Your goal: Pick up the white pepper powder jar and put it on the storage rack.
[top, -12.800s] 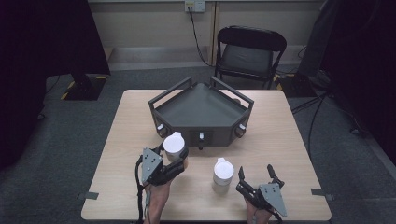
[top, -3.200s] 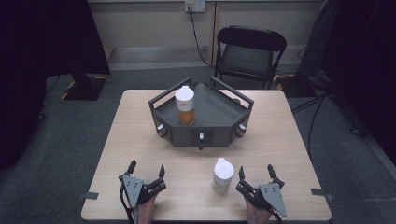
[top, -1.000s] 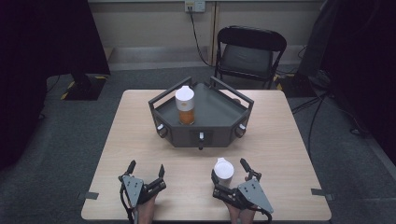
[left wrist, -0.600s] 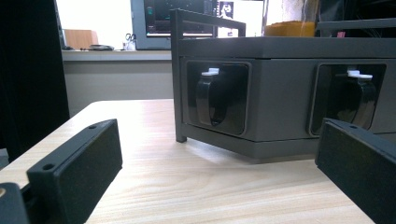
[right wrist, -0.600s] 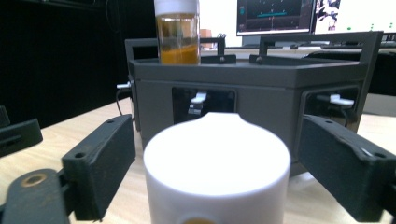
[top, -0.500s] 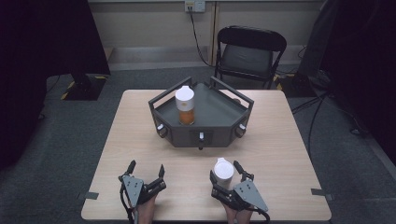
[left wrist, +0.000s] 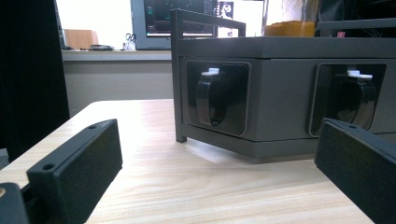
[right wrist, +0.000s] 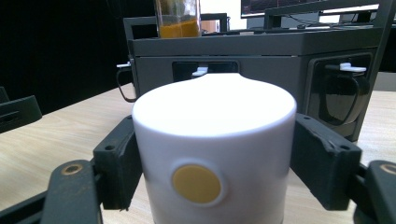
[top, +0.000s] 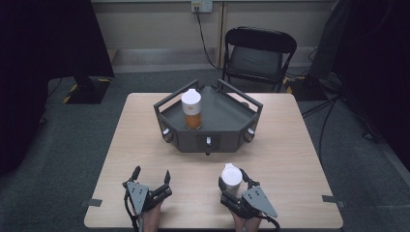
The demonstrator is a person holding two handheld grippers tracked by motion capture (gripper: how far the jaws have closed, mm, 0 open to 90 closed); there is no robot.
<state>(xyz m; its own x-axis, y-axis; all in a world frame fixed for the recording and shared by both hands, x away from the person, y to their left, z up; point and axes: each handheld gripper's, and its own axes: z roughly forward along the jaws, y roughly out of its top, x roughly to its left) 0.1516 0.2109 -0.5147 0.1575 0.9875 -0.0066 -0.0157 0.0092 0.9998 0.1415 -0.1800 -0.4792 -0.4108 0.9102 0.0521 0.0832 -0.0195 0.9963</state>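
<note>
At the near edge of the pale wooden counter (top: 145, 145), the right tool (top: 233, 186) has just been closing its jaws on the white cylindrical plastic jar with a yellow dot (right wrist: 212, 163), and both pads now press its sides. The jar stands upright, long axis vertical, squarely between the jaws. The dark grey angular metal tray (top: 227, 116) lies straight ahead and higher, already carrying a white-capped jar of orange contents (top: 191, 108). The left tool (top: 150, 186) rests apart, jaws wide and empty.
</note>
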